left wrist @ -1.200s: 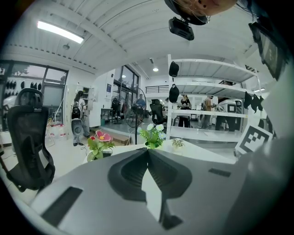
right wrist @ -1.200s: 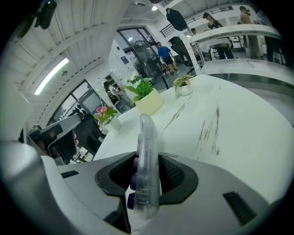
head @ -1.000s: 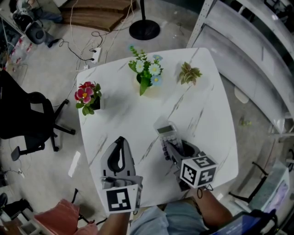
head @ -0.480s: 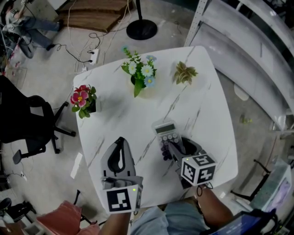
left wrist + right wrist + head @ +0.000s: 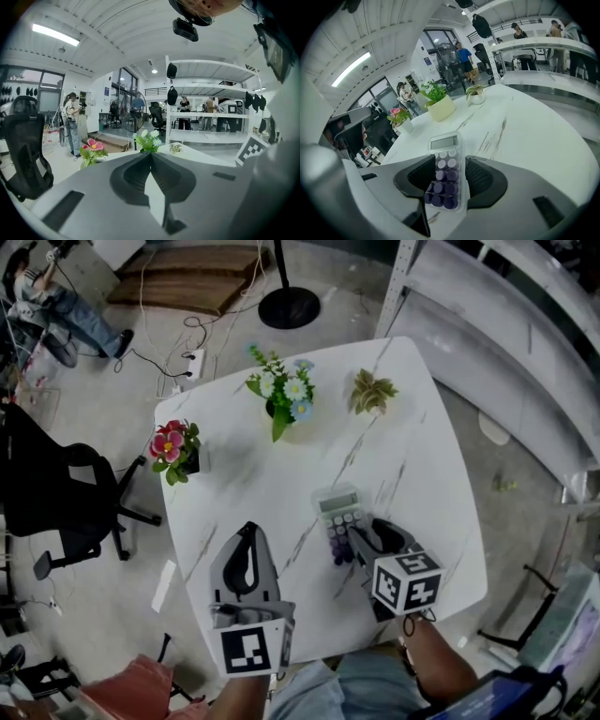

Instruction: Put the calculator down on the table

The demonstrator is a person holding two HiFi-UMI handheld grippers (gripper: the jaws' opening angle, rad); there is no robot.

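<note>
— Where is the calculator to be found?

— The calculator [image 5: 336,512] is seen lying flat on the white marbled table [image 5: 272,474], in the half nearer the person and to the right. Its display end is turned toward the far side, and its purple keys face up.

— How are the fingers of the right gripper set?

— The jaws of the right gripper [image 5: 450,161] are spread wide and have just been opening. The key end of the calculator lies between them. A strip of table is visible between the calculator and the right-hand pad, so no squeeze is shown.

— And the left gripper?

— The left gripper [image 5: 151,153] is held over the table, to the left of the calculator and apart from it. Its jaws are brought together at the tips, and nothing is caught between them.

— What else is placed on the table?

— Three plants are set along the far side: a pot of pink flowers [image 5: 173,448] at the left, a pot of white and blue flowers [image 5: 284,395] in the middle, and a small leafy plant [image 5: 372,392] at the right. All are well apart from the calculator. A black office chair [image 5: 56,493] is seen on the floor beside the table's left edge.
</note>
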